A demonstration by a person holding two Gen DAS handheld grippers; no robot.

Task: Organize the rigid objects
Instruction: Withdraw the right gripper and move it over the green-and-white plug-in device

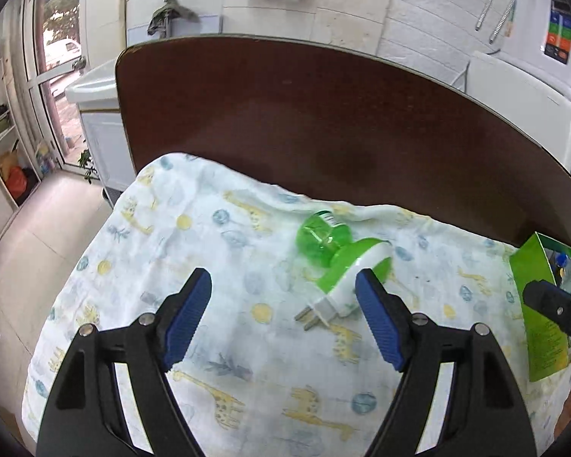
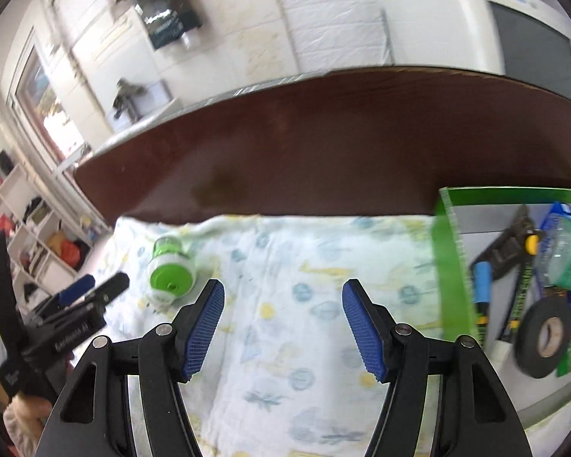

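A green and white plug-in vaporizer with a green bottle (image 1: 337, 255) lies on its side on the giraffe-print cloth (image 1: 217, 259), prongs toward me. My left gripper (image 1: 283, 320) stands open just short of it, the plug end near its right finger and nothing between the pads. In the right wrist view the same vaporizer (image 2: 169, 272) lies at the left, with the left gripper (image 2: 95, 285) beside it. My right gripper (image 2: 283, 323) is open over bare cloth. A green box (image 2: 447, 266) at the right holds black tape (image 2: 546, 337), a blue-capped marker (image 2: 483, 278) and a plastic bottle (image 2: 567, 259).
The cloth covers the near part of a dark brown table (image 1: 323, 114). A white appliance (image 2: 514, 26) stands behind the table at the right. Shelves (image 1: 0, 152) and a glass door (image 1: 53, 57) are at the far left. The right gripper's tip (image 1: 552, 302) shows beside the green box (image 1: 540, 304).
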